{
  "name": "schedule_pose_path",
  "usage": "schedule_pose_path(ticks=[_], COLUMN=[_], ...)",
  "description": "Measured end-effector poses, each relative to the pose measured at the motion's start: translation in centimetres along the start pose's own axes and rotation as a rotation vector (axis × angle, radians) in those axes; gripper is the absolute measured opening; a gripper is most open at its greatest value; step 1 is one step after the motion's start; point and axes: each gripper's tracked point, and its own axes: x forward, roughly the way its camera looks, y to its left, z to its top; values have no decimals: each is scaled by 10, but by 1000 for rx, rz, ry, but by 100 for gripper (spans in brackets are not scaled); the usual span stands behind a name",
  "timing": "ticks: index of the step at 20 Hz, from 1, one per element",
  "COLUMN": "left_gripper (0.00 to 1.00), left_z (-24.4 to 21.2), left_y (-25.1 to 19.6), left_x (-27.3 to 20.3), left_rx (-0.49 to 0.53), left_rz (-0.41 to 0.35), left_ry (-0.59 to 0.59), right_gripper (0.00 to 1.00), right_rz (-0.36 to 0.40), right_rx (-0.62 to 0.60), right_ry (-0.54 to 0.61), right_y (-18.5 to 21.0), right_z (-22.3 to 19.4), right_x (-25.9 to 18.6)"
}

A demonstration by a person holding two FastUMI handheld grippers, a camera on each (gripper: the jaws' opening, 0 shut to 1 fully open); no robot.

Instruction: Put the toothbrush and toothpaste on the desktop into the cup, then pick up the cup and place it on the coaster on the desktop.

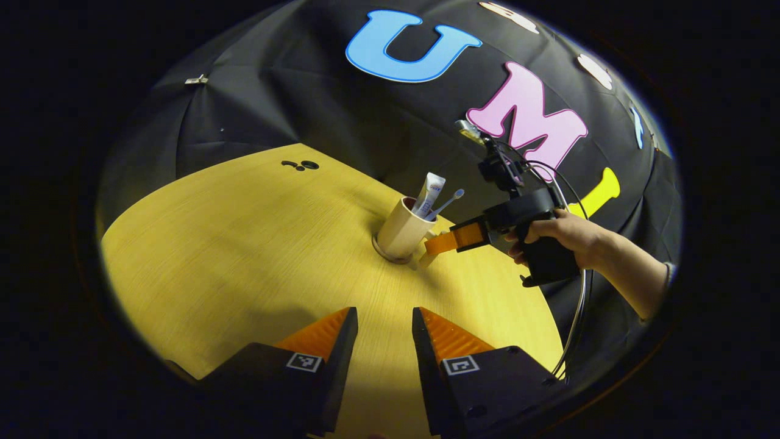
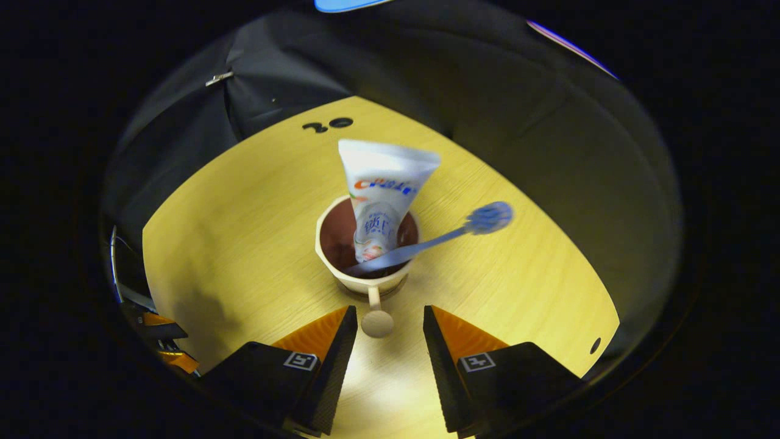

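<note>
Already loaded: cream cup with dark inside, standing upright on a round coaster mid-desk, holding a white toothpaste tube propped cap-down and a pale blue toothbrush leaning over the rim, bristles up. Just behind the cup's handle, right gripper parted wide with nothing between the fingers, probably so as to leave the cup standing. Well back from the cup, left gripper likewise parted and empty, seemingly idle, low over bare desk.
</note>
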Motion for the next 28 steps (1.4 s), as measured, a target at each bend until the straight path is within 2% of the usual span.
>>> schedule_pose_path(ticks=[12, 16, 23, 25, 26, 28], left_gripper=[58, 57, 58, 64, 58, 58], left_z=[55, 71, 93, 97, 99, 102], left_y=[-47, -71, -100, -105, -108, -110], left_x=[-32, -51, -88, -97, -101, -112], left_rx=[111, 160, 258, 273, 279, 284], left_rz=[-75, -121, -182, -199, -207, -212], left_ry=[-18, -18, -56, -69, -75, -98], right_gripper=[69, 70, 71, 72, 72, 73], right_rz=[-49, -68, -116, -143, -158, -179], right_rx=[98, 131, 111, 97, 86, 78], right_ry=[-346, -463, -628, -674, -697, -739], right_y=[7, 16, 54, 63, 66, 76], right_z=[23, 17, -2, -9, -11, -16], right_x=[-159, -215, -292, -313, -322, -339])
